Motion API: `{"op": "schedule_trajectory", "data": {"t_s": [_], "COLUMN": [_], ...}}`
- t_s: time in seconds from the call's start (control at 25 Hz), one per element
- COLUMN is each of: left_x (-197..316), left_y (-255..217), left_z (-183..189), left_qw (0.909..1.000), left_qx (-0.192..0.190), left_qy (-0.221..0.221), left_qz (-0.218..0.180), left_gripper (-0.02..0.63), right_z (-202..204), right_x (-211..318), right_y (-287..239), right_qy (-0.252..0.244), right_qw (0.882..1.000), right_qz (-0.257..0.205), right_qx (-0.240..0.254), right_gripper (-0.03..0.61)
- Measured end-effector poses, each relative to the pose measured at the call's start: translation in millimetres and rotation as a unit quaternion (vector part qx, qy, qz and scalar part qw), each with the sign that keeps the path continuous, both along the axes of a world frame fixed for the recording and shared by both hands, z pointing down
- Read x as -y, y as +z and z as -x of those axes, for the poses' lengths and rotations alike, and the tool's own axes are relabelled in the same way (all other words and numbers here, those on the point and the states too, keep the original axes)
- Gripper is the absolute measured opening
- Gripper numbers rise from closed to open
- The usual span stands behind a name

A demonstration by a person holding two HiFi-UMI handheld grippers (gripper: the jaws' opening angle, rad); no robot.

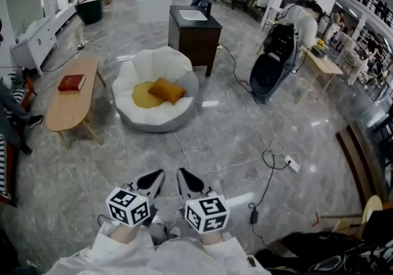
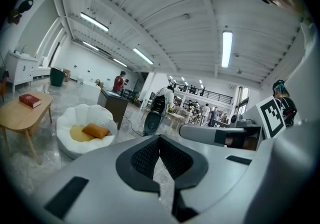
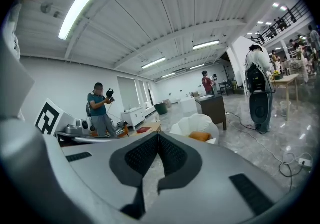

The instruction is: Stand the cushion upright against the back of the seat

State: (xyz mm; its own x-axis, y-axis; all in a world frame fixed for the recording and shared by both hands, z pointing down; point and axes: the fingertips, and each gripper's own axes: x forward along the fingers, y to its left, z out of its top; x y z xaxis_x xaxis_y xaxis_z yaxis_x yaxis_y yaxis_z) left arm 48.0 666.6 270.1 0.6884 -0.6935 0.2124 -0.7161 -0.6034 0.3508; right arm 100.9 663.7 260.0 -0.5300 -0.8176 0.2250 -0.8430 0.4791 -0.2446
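Orange cushion point(image 1: 166, 90) lies flat in the white shell-shaped seat point(image 1: 161, 59), well apart from both tools. Left gripper point(image 1: 151, 180) and right gripper point(image 1: 189, 180), side by side: jaws pressed together, nothing held.

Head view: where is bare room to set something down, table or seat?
The wooden table is bare from the red book to its near end. In the white seat the orange cushion lies on the yellow pad, leaving the pad's left part free. To the right, cables cross the floor.
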Motion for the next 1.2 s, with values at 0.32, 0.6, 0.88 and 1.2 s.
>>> {"op": "schedule_trajectory", "data": {"t_s": [0.32, 0.6, 0.88, 1.2], "left_x": [2.4, 58.6, 150.8, 244.8], "left_y": [11.9, 19.3, 14.7, 14.4], "left_z": [-7.5, -0.5, 12.0, 29.0], "left_qw": [0.9997, 0.9993, 0.9997, 0.9997], "left_qx": [-0.005, -0.007, -0.016, -0.012], "left_qy": [-0.021, -0.033, -0.019, 0.018], "left_qz": [0.013, 0.013, 0.005, 0.007], "left_gripper": [0.006, 0.006, 0.006, 0.006], "right_z": [-14.0, -8.2, -1.9, 20.0], "right_x": [-3.7, 48.2, 139.5, 240.0], "right_y": [16.1, 20.2, 22.4, 12.1], "right_qy": [-0.001, -0.004, 0.017, 0.039], "right_qw": [0.999, 0.999, 0.999, 0.999], "right_qz": [0.034, 0.03, 0.027, 0.014], "right_qx": [0.031, 0.027, 0.027, 0.029], "right_gripper": [0.012, 0.012, 0.012, 0.012]}}
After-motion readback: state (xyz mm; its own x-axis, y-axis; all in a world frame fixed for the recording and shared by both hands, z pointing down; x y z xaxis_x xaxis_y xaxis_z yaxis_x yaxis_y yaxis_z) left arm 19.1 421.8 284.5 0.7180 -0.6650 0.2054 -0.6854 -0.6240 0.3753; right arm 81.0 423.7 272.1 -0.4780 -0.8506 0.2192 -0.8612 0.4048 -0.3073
